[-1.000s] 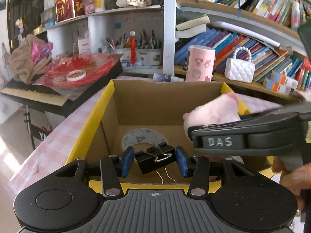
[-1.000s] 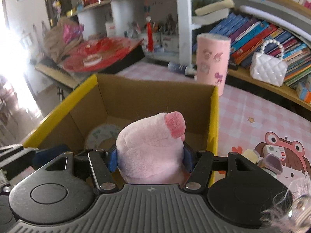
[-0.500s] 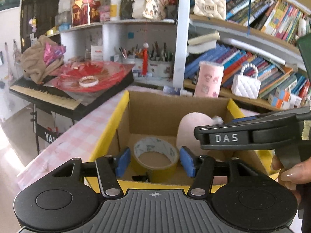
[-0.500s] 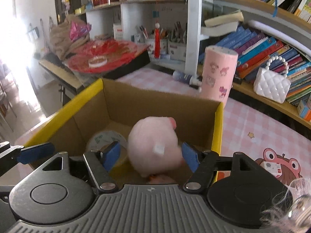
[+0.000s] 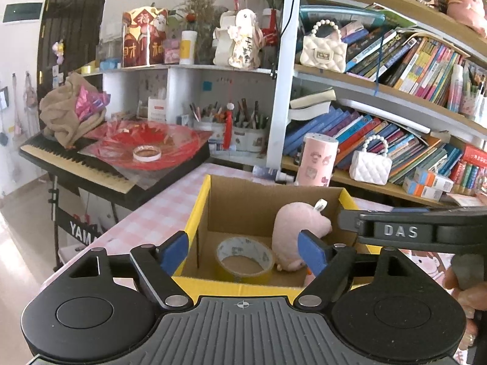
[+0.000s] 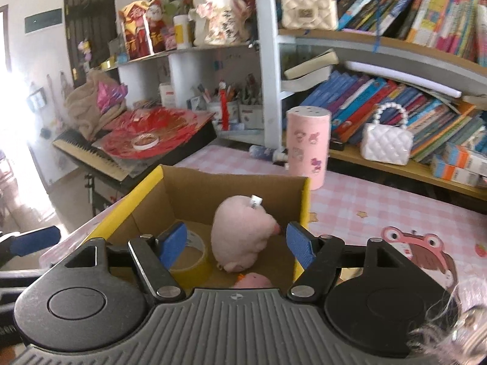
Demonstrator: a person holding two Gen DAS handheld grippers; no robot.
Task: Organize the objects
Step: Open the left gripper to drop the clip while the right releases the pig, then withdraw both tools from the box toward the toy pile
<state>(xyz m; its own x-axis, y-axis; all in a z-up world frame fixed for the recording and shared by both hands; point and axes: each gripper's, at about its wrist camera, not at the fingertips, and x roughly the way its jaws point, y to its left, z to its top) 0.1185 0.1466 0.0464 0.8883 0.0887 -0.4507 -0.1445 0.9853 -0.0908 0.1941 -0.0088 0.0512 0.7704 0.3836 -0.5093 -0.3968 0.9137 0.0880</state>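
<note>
A cardboard box with yellow rims (image 5: 199, 210) (image 6: 305, 200) stands on the pink checked table. Inside it lie a pink plush toy (image 5: 296, 231) (image 6: 240, 231) and a roll of yellow tape (image 5: 245, 260) (image 6: 194, 261). A second small pink thing (image 6: 254, 280) shows at the box's near edge. My left gripper (image 5: 243, 251) is open and empty above the box's near side. My right gripper (image 6: 234, 243) is open and empty above the box; its body (image 5: 411, 231) shows in the left wrist view at the right. The binder clip is out of sight.
A pink cylinder (image 6: 307, 149) and a marker (image 6: 268, 153) stand behind the box. White quilted handbags (image 6: 388, 144) and books fill the shelves. A keyboard (image 5: 76, 167) with red plates and a tape ring (image 5: 147, 153) is at left. A frog picture (image 6: 420, 252) marks the table.
My left gripper let go of the black binder clip and my right gripper let go of the pink plush, which now lies in the box. Both grippers opened and rose away.
</note>
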